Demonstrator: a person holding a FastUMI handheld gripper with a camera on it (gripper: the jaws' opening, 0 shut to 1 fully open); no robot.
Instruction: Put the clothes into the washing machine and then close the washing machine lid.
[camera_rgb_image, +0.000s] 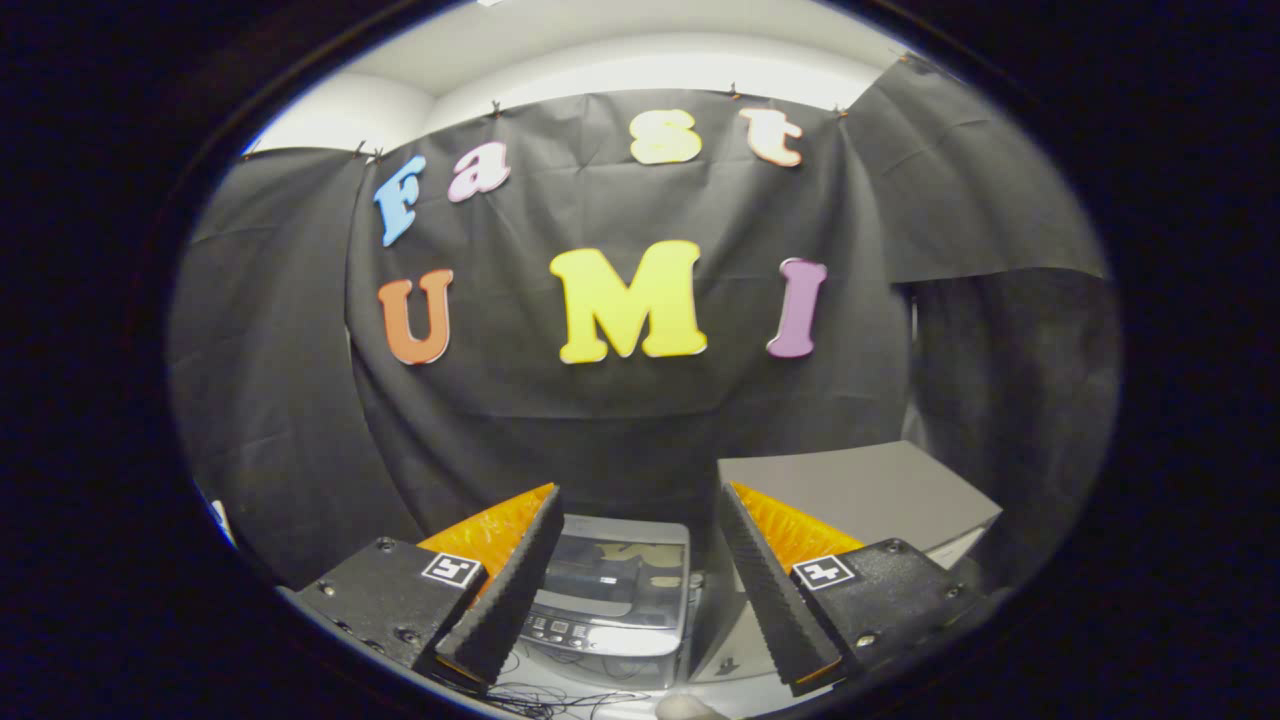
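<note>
A small grey washing machine with a glossy dark lid stands low down between and just beyond my fingers; its lid looks down flat, and a control panel runs along its near edge. My gripper is open, held well above the machine, with nothing between its black ribbed pads. A small pale rounded thing shows at the very bottom, below the fingers; I cannot tell what it is.
A grey box with a flat top stands right of the washing machine, behind my right finger. Thin dark cables lie on the pale surface in front of the machine. Black cloth walls close the booth behind and on both sides.
</note>
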